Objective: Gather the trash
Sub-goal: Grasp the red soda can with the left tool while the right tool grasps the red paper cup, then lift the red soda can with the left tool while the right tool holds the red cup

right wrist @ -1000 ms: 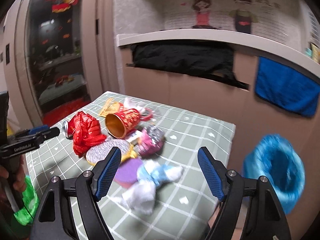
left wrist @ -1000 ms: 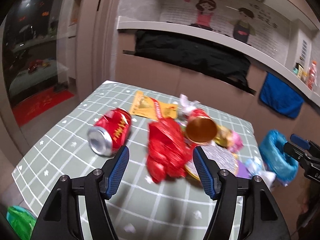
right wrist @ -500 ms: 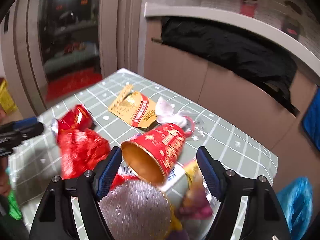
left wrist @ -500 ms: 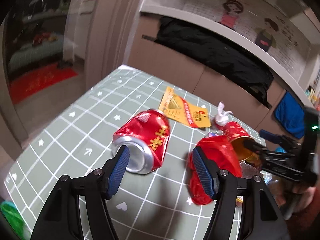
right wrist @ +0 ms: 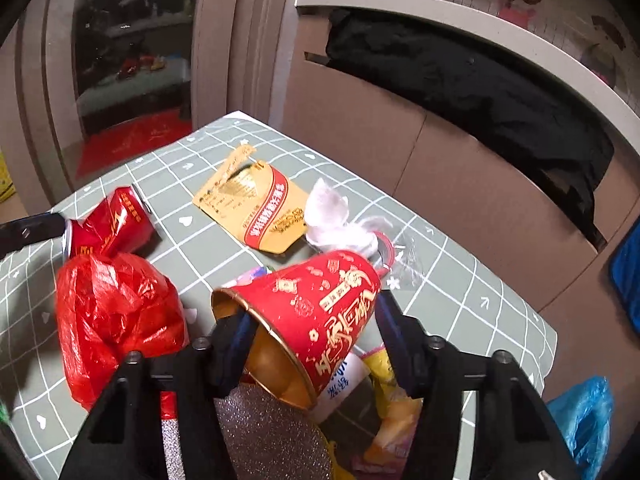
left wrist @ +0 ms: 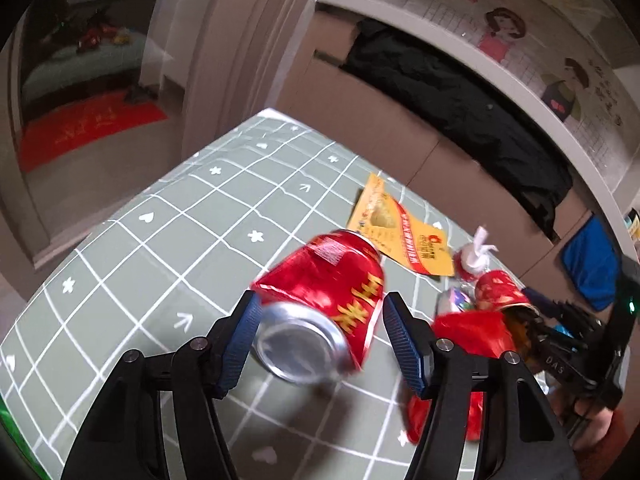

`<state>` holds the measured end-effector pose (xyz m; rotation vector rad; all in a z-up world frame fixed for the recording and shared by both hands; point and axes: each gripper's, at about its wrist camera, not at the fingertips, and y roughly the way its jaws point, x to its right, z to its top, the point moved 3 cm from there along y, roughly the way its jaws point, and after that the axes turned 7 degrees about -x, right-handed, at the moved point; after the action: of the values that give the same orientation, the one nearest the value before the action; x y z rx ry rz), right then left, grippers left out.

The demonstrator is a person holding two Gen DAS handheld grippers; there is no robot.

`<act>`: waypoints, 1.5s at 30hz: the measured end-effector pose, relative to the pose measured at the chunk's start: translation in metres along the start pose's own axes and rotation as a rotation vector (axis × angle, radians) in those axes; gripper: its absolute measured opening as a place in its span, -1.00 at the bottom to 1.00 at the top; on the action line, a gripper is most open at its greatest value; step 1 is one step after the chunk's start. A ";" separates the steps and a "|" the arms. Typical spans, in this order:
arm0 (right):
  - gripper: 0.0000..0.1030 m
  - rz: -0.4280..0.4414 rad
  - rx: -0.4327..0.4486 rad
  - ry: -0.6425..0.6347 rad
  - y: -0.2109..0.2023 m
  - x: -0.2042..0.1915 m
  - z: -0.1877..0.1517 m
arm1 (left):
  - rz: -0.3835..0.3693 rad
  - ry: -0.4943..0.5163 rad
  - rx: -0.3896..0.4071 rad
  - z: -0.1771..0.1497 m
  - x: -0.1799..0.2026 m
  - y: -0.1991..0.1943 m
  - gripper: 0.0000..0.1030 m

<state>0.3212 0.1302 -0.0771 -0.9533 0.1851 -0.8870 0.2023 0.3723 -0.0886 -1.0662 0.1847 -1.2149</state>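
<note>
Our left gripper (left wrist: 320, 338) has its jaws spread and slowly closing, with the dented red can (left wrist: 320, 300) lying on its side between the pads, not yet pinched. Our right gripper (right wrist: 310, 336) is closing around the red paper cup (right wrist: 312, 328), which lies tipped over just ahead with its mouth toward us; one pad sits at the rim, the other along the wall. We judge both light and easily crushed. The can looks slippery, so we take it across its middle; the cup we squeeze gently near its stiffer rim.
</note>
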 end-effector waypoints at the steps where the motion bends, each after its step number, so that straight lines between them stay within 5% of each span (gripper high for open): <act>1: -0.74 -0.006 -0.008 0.005 0.001 0.003 0.001 | 0.003 -0.006 -0.022 0.004 -0.004 0.005 0.23; 5: -0.92 0.098 -0.030 0.065 -0.001 0.014 -0.003 | 0.020 -0.061 -0.085 0.010 -0.025 0.022 0.23; 11: -0.93 0.102 -0.004 0.086 -0.013 0.021 -0.008 | -0.009 -0.137 -0.133 0.016 -0.037 0.045 0.23; 18: -0.93 0.115 0.008 0.093 -0.029 0.021 -0.015 | -0.067 -0.091 -0.155 0.010 -0.011 0.054 0.06; 33: -0.93 0.094 0.091 0.147 -0.065 0.045 -0.029 | 0.065 0.185 0.146 -0.005 0.073 -0.023 0.02; 45: -0.93 0.073 0.191 0.215 -0.110 0.094 -0.031 | 0.053 0.281 0.282 0.014 0.148 -0.062 0.01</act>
<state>0.3028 0.0128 0.0103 -0.6691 0.3117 -0.9216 0.2283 0.2610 0.0247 -0.6405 0.2482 -1.2966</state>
